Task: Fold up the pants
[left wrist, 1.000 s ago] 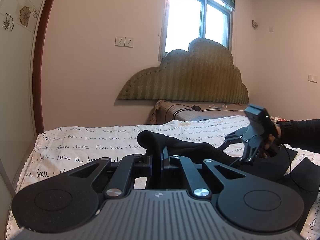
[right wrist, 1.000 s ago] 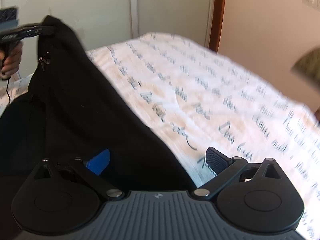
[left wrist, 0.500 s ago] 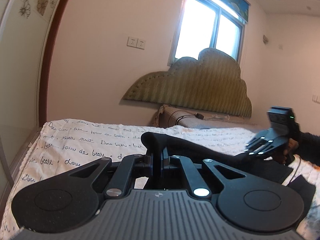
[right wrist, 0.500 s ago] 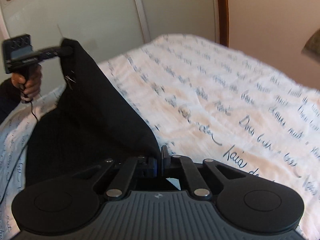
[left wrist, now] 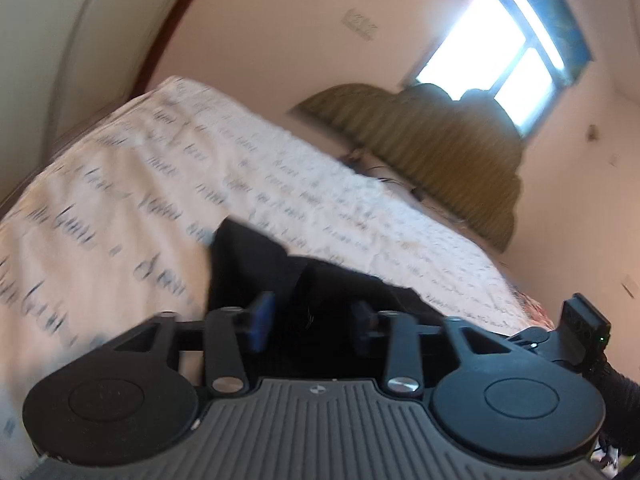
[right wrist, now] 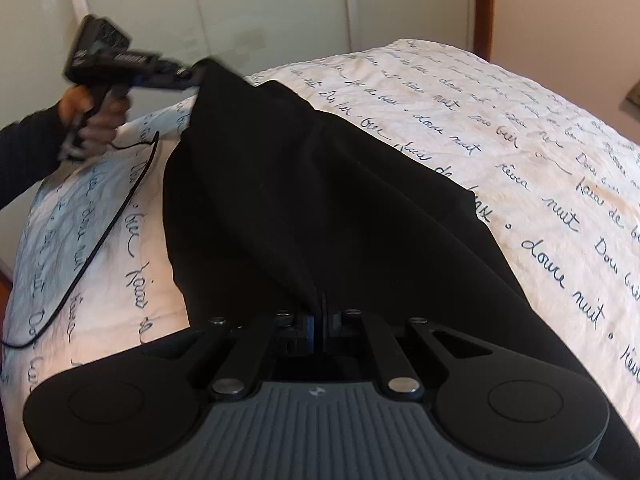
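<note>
Black pants point(right wrist: 320, 200) lie stretched across the white bed sheet point(right wrist: 520, 160). My right gripper point(right wrist: 322, 320) is shut on their near edge, with cloth pinched between the pads. In the right wrist view the far corner rises to the tips of my left gripper point(right wrist: 192, 74), which a hand point(right wrist: 96, 116) holds at the upper left. In the left wrist view my left gripper point(left wrist: 311, 320) is tilted, its jaws opening. The dark pants point(left wrist: 256, 264) lie between and under the fingers, and the pads stand apart from the cloth. The right gripper's housing point(left wrist: 582, 326) shows at the right edge.
The script-printed sheet point(left wrist: 120, 200) covers the whole bed. A green padded headboard point(left wrist: 440, 152) and a bright window point(left wrist: 500, 64) are at the far end. Pale wardrobe doors point(right wrist: 240, 8) stand behind the left hand. A black cable point(right wrist: 100, 240) trails over the sheet.
My right gripper went from open to shut on the pants' edge and pulled away. My left gripper rolled and dipped towards the bed, and its jaws parted from shut.
</note>
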{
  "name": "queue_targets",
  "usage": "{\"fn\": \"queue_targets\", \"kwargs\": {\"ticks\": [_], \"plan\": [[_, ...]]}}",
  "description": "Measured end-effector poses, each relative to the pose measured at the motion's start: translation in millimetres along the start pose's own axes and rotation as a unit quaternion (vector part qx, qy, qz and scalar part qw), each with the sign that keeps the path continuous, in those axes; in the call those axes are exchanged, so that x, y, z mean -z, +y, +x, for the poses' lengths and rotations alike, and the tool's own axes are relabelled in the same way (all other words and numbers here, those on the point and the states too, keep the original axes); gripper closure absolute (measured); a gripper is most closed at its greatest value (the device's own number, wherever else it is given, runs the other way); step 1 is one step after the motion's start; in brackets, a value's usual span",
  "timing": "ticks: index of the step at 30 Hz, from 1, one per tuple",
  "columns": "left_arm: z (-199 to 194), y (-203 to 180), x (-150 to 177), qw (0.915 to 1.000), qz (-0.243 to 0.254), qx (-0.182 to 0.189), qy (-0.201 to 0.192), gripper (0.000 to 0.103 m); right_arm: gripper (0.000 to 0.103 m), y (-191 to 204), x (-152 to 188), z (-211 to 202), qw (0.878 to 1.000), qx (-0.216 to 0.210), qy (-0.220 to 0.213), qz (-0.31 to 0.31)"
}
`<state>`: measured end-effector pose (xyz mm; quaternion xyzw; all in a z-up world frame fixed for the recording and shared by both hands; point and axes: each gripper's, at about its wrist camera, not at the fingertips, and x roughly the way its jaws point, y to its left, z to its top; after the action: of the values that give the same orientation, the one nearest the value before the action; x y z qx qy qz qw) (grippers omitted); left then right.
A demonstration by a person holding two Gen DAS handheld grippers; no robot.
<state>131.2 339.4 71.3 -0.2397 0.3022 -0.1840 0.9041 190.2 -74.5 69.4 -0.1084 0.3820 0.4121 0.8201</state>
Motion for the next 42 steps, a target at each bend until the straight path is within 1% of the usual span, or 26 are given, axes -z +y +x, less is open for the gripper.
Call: {"fn": "queue_targets", "kwargs": {"ticks": [1, 2, 4, 6, 9, 10, 13, 14, 15, 17, 19, 20, 23, 25, 26, 27, 28, 29, 30, 31, 34, 35, 37, 39, 40, 42], "plan": [[-14, 6, 6, 0.9997, -0.020, 0.000, -0.010, 0.028, 0.099, 0, -2, -6, 1.000, 0.005, -0.007, 0.000], [-27, 8, 11, 0.9987, -0.044, 0.003, -0.026, 0.016, 0.099, -1, -3, -11, 1.000, 0.007, -0.016, 0.004], [-49, 11, 23, 0.9928, -0.106, 0.014, -0.055, 0.008, 0.099, -5, -3, -13, 0.999, 0.009, -0.033, 0.018], [-60, 8, 37, 0.9849, -0.158, 0.030, -0.064, 0.008, 0.099, -10, -5, -16, 0.999, 0.006, -0.041, 0.030], [-54, 4, 54, 0.9696, -0.234, 0.042, -0.057, 0.008, 0.099, -8, -3, -15, 0.999, 0.009, -0.037, 0.024], [-50, 3, 59, 0.9627, -0.260, 0.050, -0.054, 0.008, 0.099, -8, -4, -15, 0.999, 0.009, -0.036, 0.023], [-31, -2, 65, 0.9343, -0.343, 0.081, -0.051, 0.008, 0.099, -7, -6, -17, 0.999, 0.012, -0.037, 0.019], [-24, -4, 66, 0.9272, -0.362, 0.081, -0.049, 0.008, 0.099, -6, -7, -17, 0.999, 0.014, -0.037, 0.017], [-18, -5, 65, 0.9241, -0.372, 0.076, -0.048, 0.008, 0.099, -6, -8, -17, 0.999, 0.014, -0.037, 0.017], [-8, -6, 60, 0.9276, -0.367, 0.048, -0.052, 0.010, 0.099, -6, -8, -16, 0.999, 0.014, -0.038, 0.018], [2, -3, 57, 0.9230, -0.380, 0.033, -0.048, 0.010, 0.099, -6, -8, -15, 0.999, 0.014, -0.039, 0.019], [6, -1, 57, 0.9219, -0.383, 0.034, -0.044, 0.010, 0.099, -6, -8, -16, 0.999, 0.014, -0.040, 0.018], [15, -1, 56, 0.9203, -0.390, 0.014, -0.032, 0.010, 0.099, -6, -9, -18, 0.999, 0.013, -0.045, 0.017], [18, -3, 52, 0.9245, -0.380, -0.005, -0.031, 0.012, 0.099, -7, -9, -19, 0.999, 0.013, -0.048, 0.019], [20, -4, 49, 0.9272, -0.373, -0.023, -0.026, 0.018, 0.099, -7, -9, -19, 0.999, 0.013, -0.049, 0.020], [23, -4, 47, 0.9293, -0.366, -0.045, -0.016, 0.029, 0.099, -7, -8, -19, 0.998, 0.013, -0.049, 0.020], [27, -5, 44, 0.9324, -0.354, -0.074, 0.004, 0.053, 0.099, -6, -8, -18, 0.999, 0.014, -0.048, 0.020], [31, -6, 42, 0.9354, -0.339, -0.100, 0.020, 0.072, 0.099, -5, -7, -17, 0.999, 0.016, -0.046, 0.018], [35, -7, 41, 0.9404, -0.317, -0.118, 0.032, 0.077, 0.099, -4, -6, -17, 0.999, 0.017, -0.044, 0.016], [37, -10, 39, 0.9465, -0.296, -0.123, 0.038, 0.089, 0.099, -3, -6, -17, 0.999, 0.019, -0.043, 0.014], [32, -18, 32, 0.9595, -0.247, -0.131, 0.040, 0.093, 0.099, 2, -5, -20, 0.999, 0.025, -0.047, 0.008], [27, -21, 28, 0.9626, -0.234, -0.133, 0.035, 0.094, 0.099, 5, -6, -23, 0.998, 0.022, -0.050, 0.006], [15, -25, 22, 0.9661, -0.223, -0.128, 0.024, 0.094, 0.099, 11, -5, -28, 0.999, 0.014, -0.052, 0.004], [8, -27, 19, 0.9674, -0.217, -0.129, 0.021, 0.093, 0.099, 23, 1, -29, 0.999, -0.001, -0.042, -0.007], [7, -24, 22, 0.9663, -0.220, -0.132, 0.024, 0.092, 0.099, 30, 6, -26, 0.999, -0.004, -0.034, -0.020], [21, -9, 34, 0.9608, -0.228, -0.148, 0.055, 0.091, 0.099, 42, 16, -14, 0.999, 0.012, -0.013, -0.048]]}}
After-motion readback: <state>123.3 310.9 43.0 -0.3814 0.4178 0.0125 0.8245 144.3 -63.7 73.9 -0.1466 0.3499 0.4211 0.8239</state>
